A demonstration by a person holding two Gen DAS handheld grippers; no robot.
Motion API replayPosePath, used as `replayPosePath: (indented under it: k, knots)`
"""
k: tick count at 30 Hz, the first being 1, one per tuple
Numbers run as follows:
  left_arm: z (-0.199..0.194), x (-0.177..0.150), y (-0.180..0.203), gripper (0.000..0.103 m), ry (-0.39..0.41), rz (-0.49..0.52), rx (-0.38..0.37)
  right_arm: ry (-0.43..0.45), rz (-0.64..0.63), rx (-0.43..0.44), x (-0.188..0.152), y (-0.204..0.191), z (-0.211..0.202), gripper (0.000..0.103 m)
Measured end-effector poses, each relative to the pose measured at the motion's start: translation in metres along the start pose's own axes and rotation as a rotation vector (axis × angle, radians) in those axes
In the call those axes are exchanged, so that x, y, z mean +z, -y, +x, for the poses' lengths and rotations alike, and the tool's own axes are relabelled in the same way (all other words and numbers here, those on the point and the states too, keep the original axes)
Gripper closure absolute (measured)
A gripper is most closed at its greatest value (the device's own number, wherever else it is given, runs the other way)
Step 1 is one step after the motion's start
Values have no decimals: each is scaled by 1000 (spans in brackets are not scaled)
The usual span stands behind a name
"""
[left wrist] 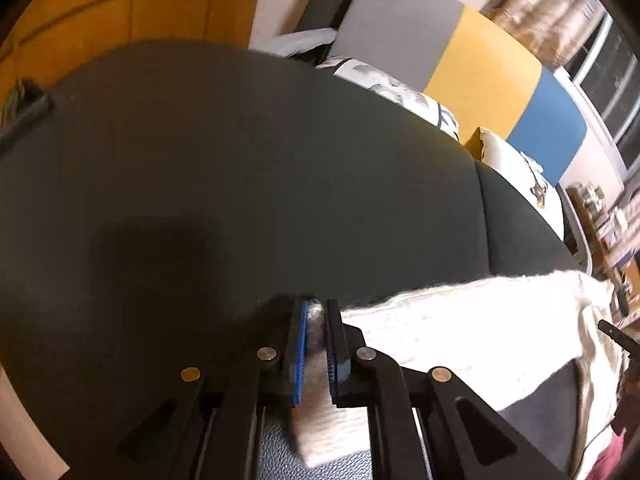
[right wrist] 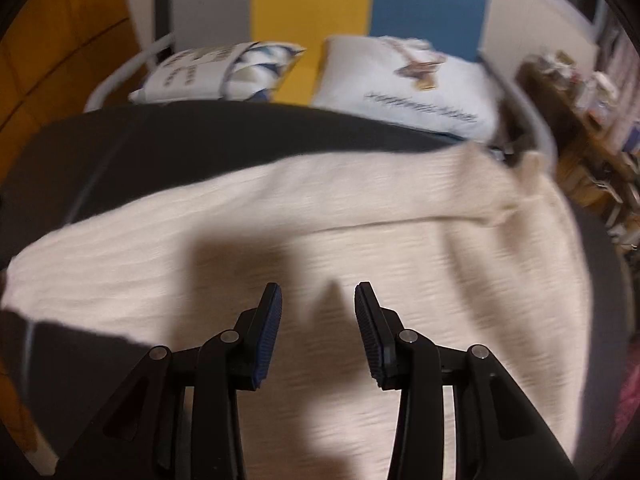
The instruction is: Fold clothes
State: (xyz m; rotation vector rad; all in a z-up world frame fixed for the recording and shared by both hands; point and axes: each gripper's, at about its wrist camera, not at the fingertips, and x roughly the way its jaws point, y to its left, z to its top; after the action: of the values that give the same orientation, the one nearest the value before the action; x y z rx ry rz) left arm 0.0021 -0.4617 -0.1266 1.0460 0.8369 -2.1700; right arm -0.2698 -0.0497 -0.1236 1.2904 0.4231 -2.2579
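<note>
Left tongs (left wrist: 316, 312) clenched on edge of cream knit (left wrist: 460, 320), which lies spread on dark bed (left wrist: 240, 160); right tongs (right wrist: 318, 300) released, above knit (right wrist: 360, 208); pillows (right wrist: 408, 84) far

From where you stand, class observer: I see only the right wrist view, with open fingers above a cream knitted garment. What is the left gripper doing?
Observer: The left gripper is shut on an edge of the cream knitted garment.
Operator: Is it over the garment's body?
Observer: No, ahead of it lies the bare dark grey sofa seat.
Operator: And is my right gripper gripping anything?
Observer: No, the right gripper is open above the cloth.
</note>
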Motion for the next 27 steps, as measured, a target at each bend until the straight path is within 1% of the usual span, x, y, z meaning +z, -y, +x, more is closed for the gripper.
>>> replayPosePath:
  k: [1,3,4,5,6,7,9,11,13,14,15,17,19,21,23,25,27]
  knots:
    - [-2,-1,-1,95,8,-5,-11,12,29,-14,4,10,0,62]
    - [-3,-4,-1,94,10,0,-11,41,111,25,15,28,3,62]
    - [-3,-6,-3,94,10,5,-9,37,197,86,22,37,11,62]
    - [-8,-10,-18,94,16,12,-4,32,284,147,29,47,18,62]
    - [-5,-14,-19,94,18,25,6,28,367,200,35,56,25,62]
    - [-4,-17,-22,94,20,37,16,32,426,196,40,62,33,62]
    - [-7,-15,-26,94,23,50,31,-20,576,272,50,78,59,62]
    - [-2,-23,-19,94,27,59,42,9,617,338,67,81,67,62]
    - [-3,-24,-18,94,33,62,47,135,547,384,89,75,51,61]
    - [-4,-24,-18,94,36,61,50,188,513,397,99,72,44,59]
    - [-4,-23,-18,94,37,58,50,162,485,328,106,67,45,56]
    - [-4,-24,-17,94,40,48,44,73,438,245,110,59,53,56]
    - [2,-19,-9,94,41,40,36,77,370,210,99,50,44,56]
    - [3,-19,-15,94,42,18,19,73,286,235,81,41,27,56]
    - [4,-19,-18,94,44,-8,2,48,166,231,53,29,6,56]
    - [4,-20,-20,94,45,-18,-5,-25,15,210,19,9,-7,56]
    - [4,-20,-20,94,43,-18,-4,-88,-11,169,-10,3,-5,56]
